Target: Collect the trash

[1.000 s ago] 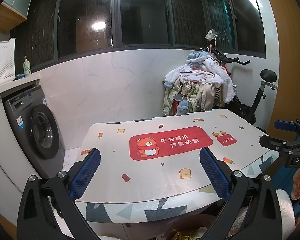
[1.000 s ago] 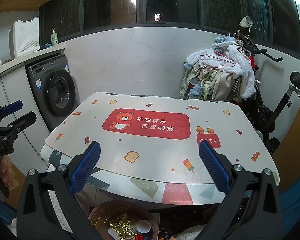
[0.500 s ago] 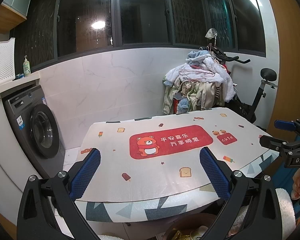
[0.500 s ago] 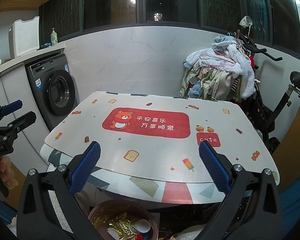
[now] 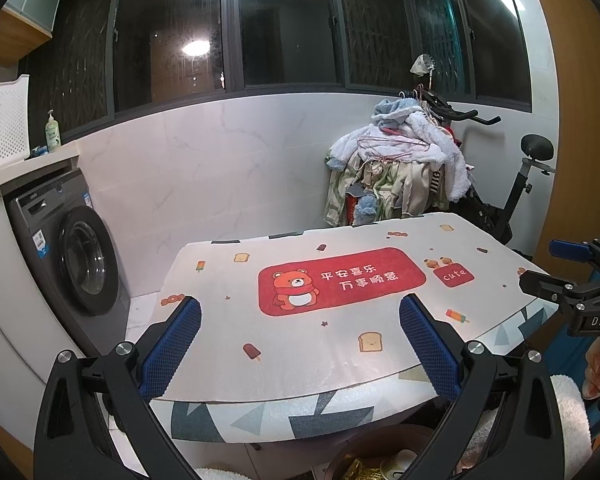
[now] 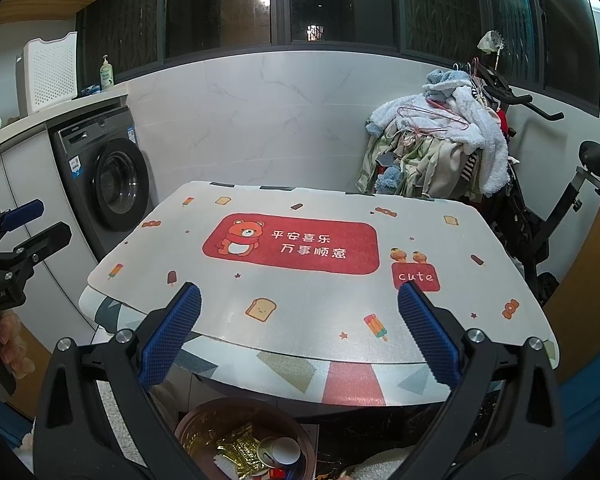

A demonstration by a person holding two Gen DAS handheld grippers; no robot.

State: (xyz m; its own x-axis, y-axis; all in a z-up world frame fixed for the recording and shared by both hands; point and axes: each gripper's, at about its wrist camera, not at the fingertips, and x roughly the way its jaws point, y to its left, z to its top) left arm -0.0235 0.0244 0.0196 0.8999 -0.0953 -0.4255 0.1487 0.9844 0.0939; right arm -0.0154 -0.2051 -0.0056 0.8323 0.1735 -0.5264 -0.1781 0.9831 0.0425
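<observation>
both grippers hover above the near edge of the table, the left gripper and the right gripper each with blue-padded jaws spread wide and nothing between them. the trash, a gold wrapper and a small cup among other scraps, lies in a brown bin on the floor under the table's near edge. a washing machine stands to the left.

table top: bare, open | left: washing machine | far right: clothes pile
</observation>
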